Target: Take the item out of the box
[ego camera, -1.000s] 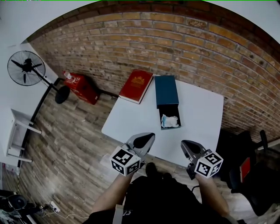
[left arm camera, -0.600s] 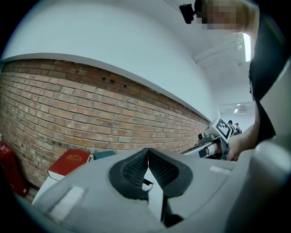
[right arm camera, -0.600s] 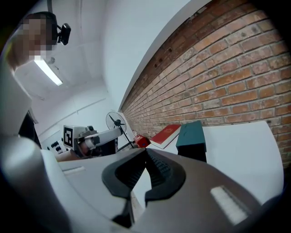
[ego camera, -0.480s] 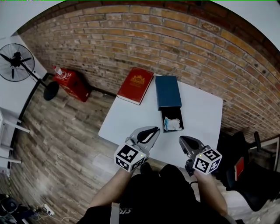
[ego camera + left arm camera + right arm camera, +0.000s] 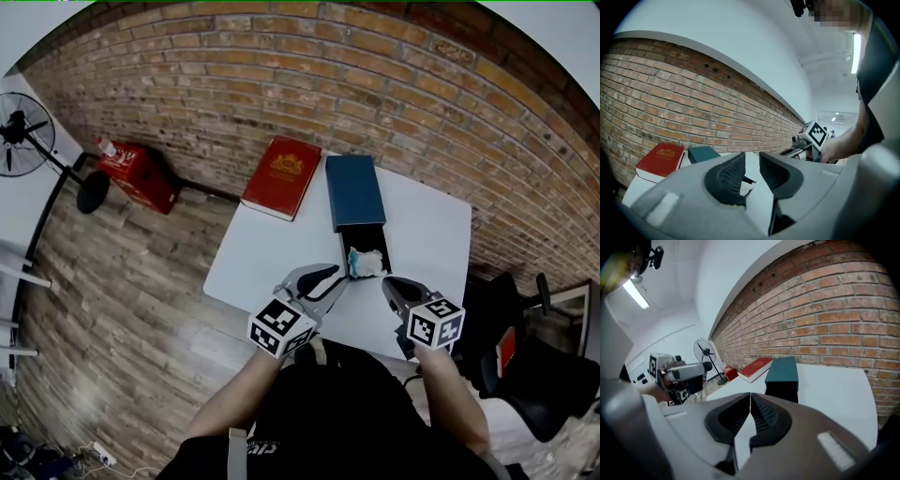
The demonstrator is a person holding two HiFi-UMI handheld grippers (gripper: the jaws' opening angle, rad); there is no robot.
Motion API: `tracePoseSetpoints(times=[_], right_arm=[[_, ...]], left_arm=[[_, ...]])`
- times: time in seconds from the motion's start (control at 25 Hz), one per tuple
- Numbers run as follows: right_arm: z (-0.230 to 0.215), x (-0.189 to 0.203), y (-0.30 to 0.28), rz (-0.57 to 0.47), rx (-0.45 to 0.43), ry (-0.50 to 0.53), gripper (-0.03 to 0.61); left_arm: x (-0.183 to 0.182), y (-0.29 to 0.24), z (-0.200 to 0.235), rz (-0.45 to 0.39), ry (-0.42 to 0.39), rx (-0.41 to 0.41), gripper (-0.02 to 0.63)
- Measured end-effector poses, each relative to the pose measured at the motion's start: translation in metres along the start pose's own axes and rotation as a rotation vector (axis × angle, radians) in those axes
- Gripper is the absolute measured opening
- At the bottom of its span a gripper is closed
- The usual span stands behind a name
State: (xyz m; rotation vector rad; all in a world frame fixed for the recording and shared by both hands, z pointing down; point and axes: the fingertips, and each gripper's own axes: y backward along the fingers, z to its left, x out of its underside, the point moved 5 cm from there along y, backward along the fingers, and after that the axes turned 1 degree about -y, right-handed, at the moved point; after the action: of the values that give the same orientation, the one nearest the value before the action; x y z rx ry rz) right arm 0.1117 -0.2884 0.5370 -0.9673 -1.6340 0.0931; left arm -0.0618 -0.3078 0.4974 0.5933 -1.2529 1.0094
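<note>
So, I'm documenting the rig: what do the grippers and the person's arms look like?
Left gripper and right gripper: grey moulded shells, black ribbed pads, each with a white cube bearing black square markers. The person wears a black top; forearms are unsleeved.

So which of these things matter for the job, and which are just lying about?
Part of the job: the blue box, the white item in its open drawer, the left gripper, the right gripper.
Just lying about: the red book, the red case, the fan.
</note>
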Motion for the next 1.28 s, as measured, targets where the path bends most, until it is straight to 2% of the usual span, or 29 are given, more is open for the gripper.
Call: tracePoseSetpoints(times=[0.32,0.56,0.92,1.28], right_arm=[[-0.04,0.005,-0.048,0.137,0.078,0.055,0.099],[-0.063,0.012,-0.07,0.225,0.079,0.092,0.148],[-0.086,0.033,-0.099,0.352,0.056,0.151,0.237],[-0.089,0.047,-0.117,0.474,0.034,0.29,0.24]], left_arm=[[0.012,-0.019,0.036,0.068,0.062,-0.05,0.078],[0.021,-0.034,0.059,0.088,0.105,-0.076,0.064],[0.025,-0.044,0.082,0.074,0.156,-0.101,0.037],[0.032,-0.053,0.092,0.074,0.194,-0.106,0.02]])
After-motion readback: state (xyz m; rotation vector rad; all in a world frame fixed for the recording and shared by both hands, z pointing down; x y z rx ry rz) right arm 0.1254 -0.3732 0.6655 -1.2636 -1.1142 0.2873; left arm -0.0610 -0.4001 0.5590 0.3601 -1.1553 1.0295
